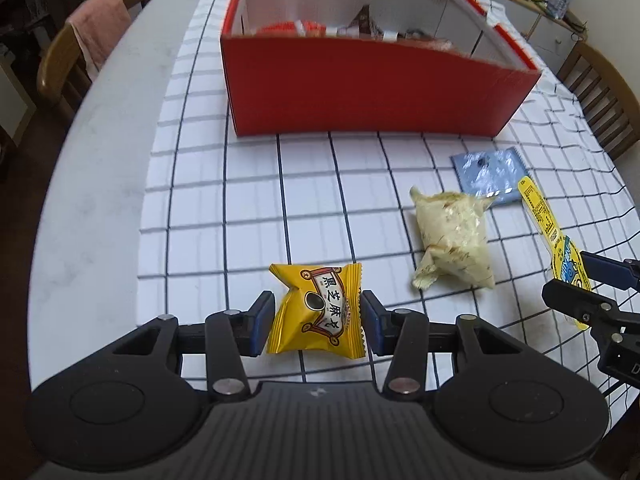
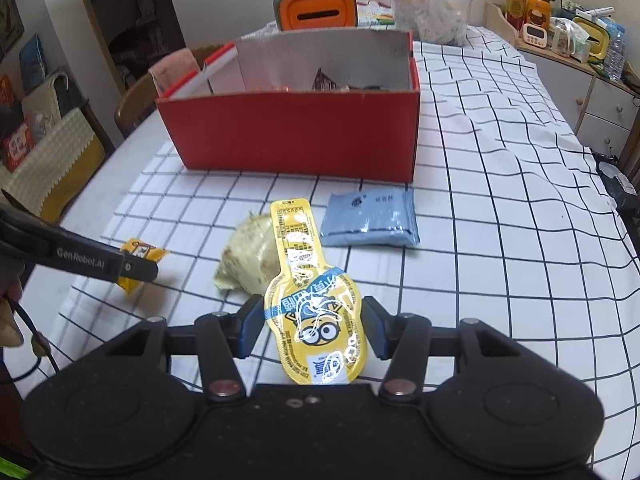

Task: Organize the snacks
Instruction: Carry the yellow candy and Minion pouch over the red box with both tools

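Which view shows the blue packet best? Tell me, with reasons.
The right wrist view: the blue packet lies whole and unblocked on the checked cloth, in front of the red box. In the left wrist view it sits out toward the right edge, and the pale bag covers its near corner.

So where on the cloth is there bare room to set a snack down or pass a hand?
Bare cloth lies between the red box and the yellow sesame packet, and on the wide stretch to the right of the blue packet. It is crowded where the pale bag, the blue packet and the yellow cartoon pouch cluster.
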### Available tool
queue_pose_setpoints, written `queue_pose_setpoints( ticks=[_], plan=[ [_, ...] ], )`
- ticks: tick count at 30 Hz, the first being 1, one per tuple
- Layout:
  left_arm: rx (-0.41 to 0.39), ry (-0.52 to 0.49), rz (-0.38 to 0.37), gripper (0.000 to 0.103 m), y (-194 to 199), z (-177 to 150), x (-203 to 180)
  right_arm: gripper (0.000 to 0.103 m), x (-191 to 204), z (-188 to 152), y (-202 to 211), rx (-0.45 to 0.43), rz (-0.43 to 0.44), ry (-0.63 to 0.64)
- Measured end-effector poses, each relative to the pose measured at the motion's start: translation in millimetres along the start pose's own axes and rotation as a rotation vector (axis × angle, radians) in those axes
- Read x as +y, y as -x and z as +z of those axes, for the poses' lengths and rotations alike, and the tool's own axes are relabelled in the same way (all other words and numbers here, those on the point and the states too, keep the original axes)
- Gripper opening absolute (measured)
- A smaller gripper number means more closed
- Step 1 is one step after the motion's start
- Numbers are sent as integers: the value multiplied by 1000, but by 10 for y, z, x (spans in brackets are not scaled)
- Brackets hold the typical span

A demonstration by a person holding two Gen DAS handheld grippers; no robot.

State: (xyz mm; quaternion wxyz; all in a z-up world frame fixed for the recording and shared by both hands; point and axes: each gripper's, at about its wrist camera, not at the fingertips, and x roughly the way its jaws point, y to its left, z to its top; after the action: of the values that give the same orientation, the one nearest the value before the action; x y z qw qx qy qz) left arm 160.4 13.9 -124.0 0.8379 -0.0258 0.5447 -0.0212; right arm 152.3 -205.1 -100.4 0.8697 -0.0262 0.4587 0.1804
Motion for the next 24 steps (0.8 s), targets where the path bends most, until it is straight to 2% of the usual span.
queue_pose_setpoints(
  ticks=[7,14,19,24],
  plan=[
    [-85,-3,1,45,309,222,-34,52,65,229,215,-73,13,15],
    [-170,-28,11,46,534,566,-140,52,64,612,344,-125,25,47],
    [-223,-68,34,46,597,809,-255,52,16,929,329,-159,6,78],
    [-244,-101,71,46,557,1064,-329,52,-82,1227,196,-167,-11,92]
  ],
)
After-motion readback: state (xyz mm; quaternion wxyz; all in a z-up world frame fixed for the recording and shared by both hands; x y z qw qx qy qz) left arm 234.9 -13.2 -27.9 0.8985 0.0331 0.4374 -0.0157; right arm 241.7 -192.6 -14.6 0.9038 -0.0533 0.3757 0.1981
